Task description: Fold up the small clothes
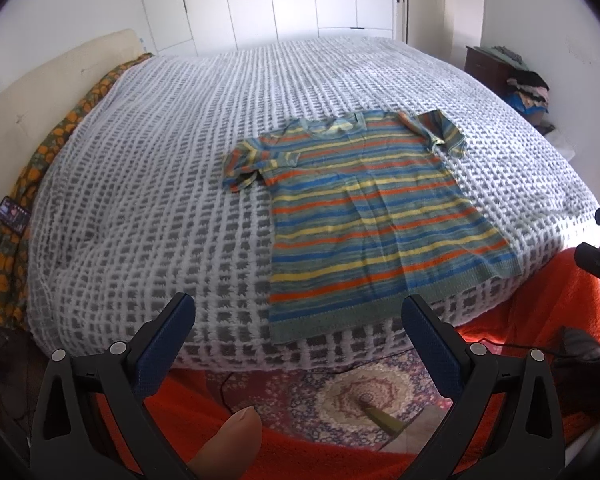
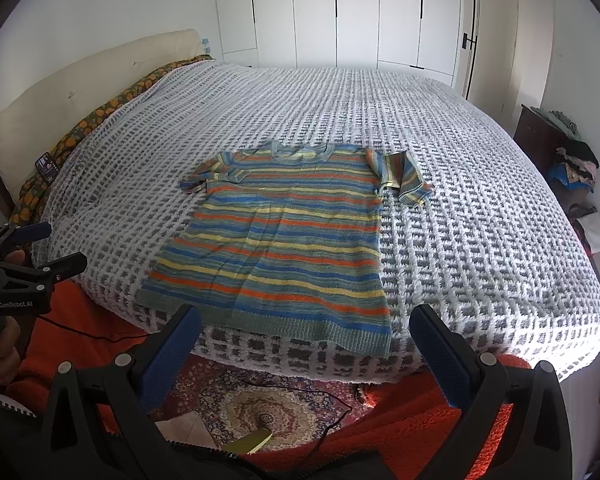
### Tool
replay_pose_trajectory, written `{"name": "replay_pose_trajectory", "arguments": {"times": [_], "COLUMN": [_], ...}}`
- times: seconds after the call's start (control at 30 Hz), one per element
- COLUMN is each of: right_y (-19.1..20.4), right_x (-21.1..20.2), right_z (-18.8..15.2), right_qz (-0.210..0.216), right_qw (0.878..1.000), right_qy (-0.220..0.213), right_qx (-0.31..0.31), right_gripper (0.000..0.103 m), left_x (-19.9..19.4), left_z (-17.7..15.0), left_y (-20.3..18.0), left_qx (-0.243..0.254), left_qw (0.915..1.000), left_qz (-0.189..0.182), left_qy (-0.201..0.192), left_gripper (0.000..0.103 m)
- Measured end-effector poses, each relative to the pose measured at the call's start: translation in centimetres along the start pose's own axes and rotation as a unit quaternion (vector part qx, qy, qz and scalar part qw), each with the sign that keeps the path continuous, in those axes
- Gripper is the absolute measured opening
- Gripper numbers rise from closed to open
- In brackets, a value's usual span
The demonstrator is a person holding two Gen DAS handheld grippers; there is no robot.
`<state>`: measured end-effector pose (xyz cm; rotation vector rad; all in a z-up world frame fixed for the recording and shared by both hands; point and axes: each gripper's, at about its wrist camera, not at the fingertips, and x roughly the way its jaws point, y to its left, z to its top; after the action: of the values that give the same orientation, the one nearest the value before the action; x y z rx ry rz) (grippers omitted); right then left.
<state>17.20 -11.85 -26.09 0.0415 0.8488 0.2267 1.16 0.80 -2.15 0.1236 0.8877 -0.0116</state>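
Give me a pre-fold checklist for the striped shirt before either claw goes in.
1. Left claw open and empty: ok.
2. Right claw open and empty: ok.
3. Striped knit short-sleeved shirt lies spread out on the white and grey waffle-knit bedspread: ok.
4. Both sleeves flat: not ok; the left sleeve is crumpled and the right sleeve is partly folded over.
5. Hem within reach at the near bed edge: ok.
6. Nothing lying on the shirt: ok.
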Motion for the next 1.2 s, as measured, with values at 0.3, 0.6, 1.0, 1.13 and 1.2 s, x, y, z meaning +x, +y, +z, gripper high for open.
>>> {"name": "replay_pose_trajectory", "arguments": {"times": [0.3, 0.6, 1.0, 1.13, 1.2], "right_y": [0.1, 0.5, 0.9, 1.1, 1.1], "right_x": [0.3, 0.4, 0.7, 0.8, 0.9], "right_z": [-0.1, 0.0, 0.4, 0.4, 0.4], "right_qz": [0.002, 0.004, 0.008, 0.009, 0.009], "right_qw": [1.0, 1.0, 1.0, 1.0, 1.0], "right_qy": [-0.002, -0.002, 0.003, 0.003, 0.003], "right_qx": [-0.002, -0.006, -0.008, -0.012, -0.012], "right_gripper": [0.103, 0.103, 0.103, 0.103, 0.103], "left_x": [-0.9, -0.7, -0.9, -1.1, -0.9], "left_z": [0.8, 1.5, 1.7, 1.8, 1.8], "left_y": [1.5, 1.8, 2.2, 2.3, 2.6], "left_qx": [-0.026, -0.021, -0.003, -0.014, -0.016], "left_qw": [0.9996, 0.9991, 0.9984, 0.998, 0.998], "left_qz": [-0.01, -0.033, -0.056, -0.062, -0.06], "left_qy": [0.011, 0.014, 0.003, 0.001, 0.004], "left_gripper": [0.103, 0.103, 0.103, 0.103, 0.103]}}
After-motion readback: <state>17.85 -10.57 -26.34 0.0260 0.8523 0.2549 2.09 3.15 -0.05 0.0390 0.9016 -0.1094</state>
